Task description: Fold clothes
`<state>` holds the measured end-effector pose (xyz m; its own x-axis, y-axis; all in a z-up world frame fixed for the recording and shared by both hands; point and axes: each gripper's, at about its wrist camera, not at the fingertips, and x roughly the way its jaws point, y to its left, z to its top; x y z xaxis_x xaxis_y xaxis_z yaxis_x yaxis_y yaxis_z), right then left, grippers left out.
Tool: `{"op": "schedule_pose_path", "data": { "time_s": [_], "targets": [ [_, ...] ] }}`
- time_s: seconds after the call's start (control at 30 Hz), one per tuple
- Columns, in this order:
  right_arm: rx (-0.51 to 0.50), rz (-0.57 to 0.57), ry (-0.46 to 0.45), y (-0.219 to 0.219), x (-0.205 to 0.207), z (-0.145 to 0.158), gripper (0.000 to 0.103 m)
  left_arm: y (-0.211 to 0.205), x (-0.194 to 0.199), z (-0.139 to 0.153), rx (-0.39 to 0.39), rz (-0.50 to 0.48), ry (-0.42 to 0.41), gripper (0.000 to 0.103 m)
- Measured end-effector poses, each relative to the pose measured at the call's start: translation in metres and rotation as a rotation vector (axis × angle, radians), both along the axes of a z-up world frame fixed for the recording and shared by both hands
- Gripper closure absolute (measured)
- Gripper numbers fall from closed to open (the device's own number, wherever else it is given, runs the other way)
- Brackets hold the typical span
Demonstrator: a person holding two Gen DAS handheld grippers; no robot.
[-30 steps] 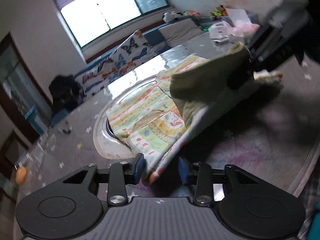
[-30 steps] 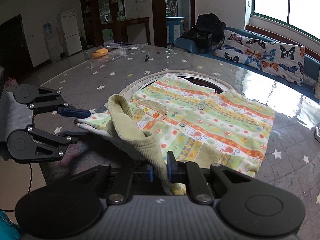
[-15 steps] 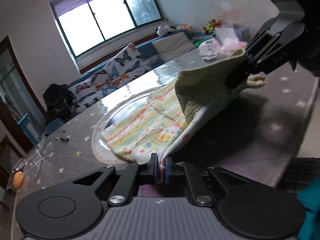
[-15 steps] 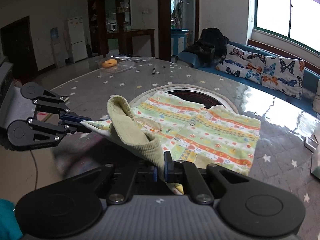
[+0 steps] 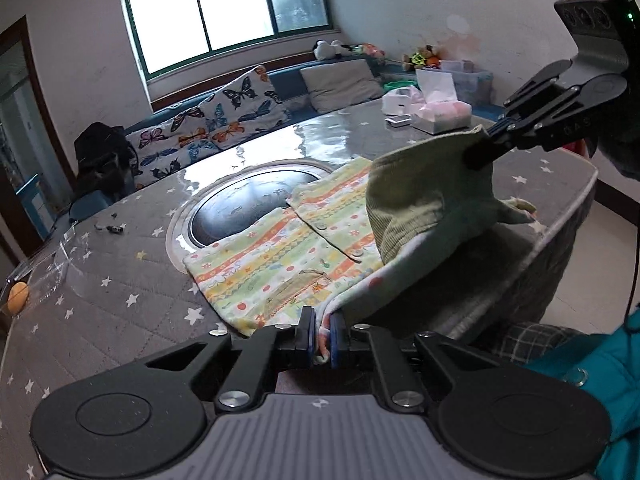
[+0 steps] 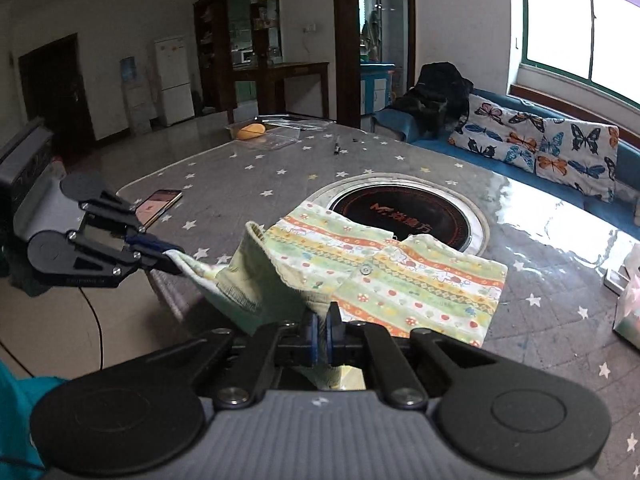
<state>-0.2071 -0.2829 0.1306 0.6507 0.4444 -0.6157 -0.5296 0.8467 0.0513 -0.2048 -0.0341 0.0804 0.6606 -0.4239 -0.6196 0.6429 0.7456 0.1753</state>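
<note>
**Both grippers pinch the near edge of a small shirt**

Grey star-printed covering (image 5: 120, 280) spreads over a big table with a round cooktop (image 5: 256, 208) set in its middle; a window and butterfly cushions (image 5: 208, 128) lie behind. From the left wrist, the left gripper (image 5: 320, 336) has its jaws closed tight on the hem of a striped child's shirt (image 5: 280, 264), whose far part lies flat beside the cooktop. The right gripper (image 5: 486, 146) holds the raised green-lined edge at the upper right.

From the right wrist, the right gripper (image 6: 322, 334) is clamped on the shirt (image 6: 420, 280), and the left gripper (image 6: 164, 258) nips a corner off to the left; a phone (image 6: 158, 204) lies beyond it. The cloth sags between the two grips, so it looks light, soft and limp. Holding it at hem corners, spread apart, should keep the edge taut for folding.
</note>
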Motion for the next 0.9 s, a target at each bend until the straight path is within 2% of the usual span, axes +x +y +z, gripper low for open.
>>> {"op": "schedule_pose_path", "data": {
  "time_s": [0.2,0.3,0.4,0.57,0.67,0.8,0.9],
  "targets": [
    [-0.005,-0.005,-0.041,0.0,0.035,0.02,0.1,0.005,0.036,0.016,-0.065,0.064,-0.008,0.095],
    [-0.023,-0.004,-0.057,0.006,0.074,0.031,0.1,0.005,0.07,0.02,-0.091,0.106,0.011,0.095],
    [-0.051,-0.01,-0.045,0.013,0.124,0.031,0.1,0.006,0.11,0.019,-0.119,0.158,0.07,0.095],
    [-0.092,-0.045,-0.006,0.03,0.198,0.003,0.1,0.007,0.178,0.002,-0.127,0.259,0.176,0.095],
    [-0.105,-0.074,0.03,0.039,0.231,-0.025,0.1,0.007,0.21,-0.017,-0.117,0.311,0.25,0.095],
    [-0.098,-0.126,0.081,0.043,0.26,-0.062,0.1,0.004,0.232,-0.038,-0.09,0.355,0.291,0.095],
    [-0.061,-0.174,0.118,0.036,0.274,-0.08,0.096,0.002,0.236,-0.043,-0.079,0.366,0.297,0.095]
  ]
}}
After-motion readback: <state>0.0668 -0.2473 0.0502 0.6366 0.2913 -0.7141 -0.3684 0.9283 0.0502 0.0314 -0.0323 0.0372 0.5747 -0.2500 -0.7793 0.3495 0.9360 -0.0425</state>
